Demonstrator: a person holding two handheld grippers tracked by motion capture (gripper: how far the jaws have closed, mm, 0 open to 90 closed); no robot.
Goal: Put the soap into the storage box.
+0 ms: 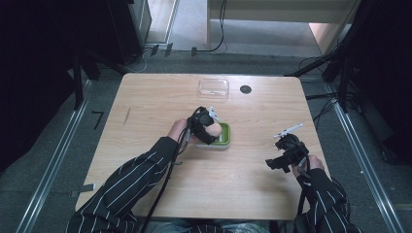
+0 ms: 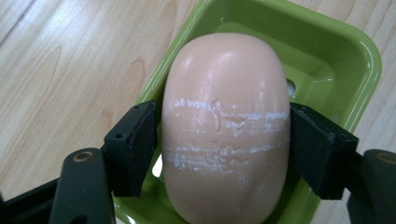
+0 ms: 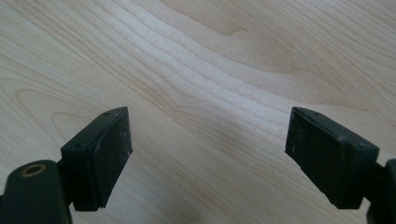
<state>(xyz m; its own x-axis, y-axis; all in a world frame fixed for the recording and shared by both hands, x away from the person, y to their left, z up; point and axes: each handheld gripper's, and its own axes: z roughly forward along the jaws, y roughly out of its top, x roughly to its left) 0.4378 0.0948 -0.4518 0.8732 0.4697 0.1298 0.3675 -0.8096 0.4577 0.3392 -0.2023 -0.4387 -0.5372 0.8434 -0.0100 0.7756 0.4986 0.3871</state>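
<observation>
A peach-coloured bar of soap (image 2: 226, 126), scuffed with white lines, sits between the two black jaws of my left gripper (image 2: 224, 149), which is shut on its sides. It hangs over the green soap dish (image 2: 336, 60). In the high view the left gripper (image 1: 210, 127) and soap (image 1: 214, 131) are over the green dish (image 1: 226, 138) at the table's middle. My right gripper (image 1: 282, 162) stands open near the table's right edge; in the right gripper view its jaws (image 3: 208, 158) are wide apart over bare wood.
A clear plastic lid or box (image 1: 214, 88) lies at the far middle of the wooden table (image 1: 145, 102). A small black round mark (image 1: 246, 89) sits just right of it. Cables trail from both grippers toward the person.
</observation>
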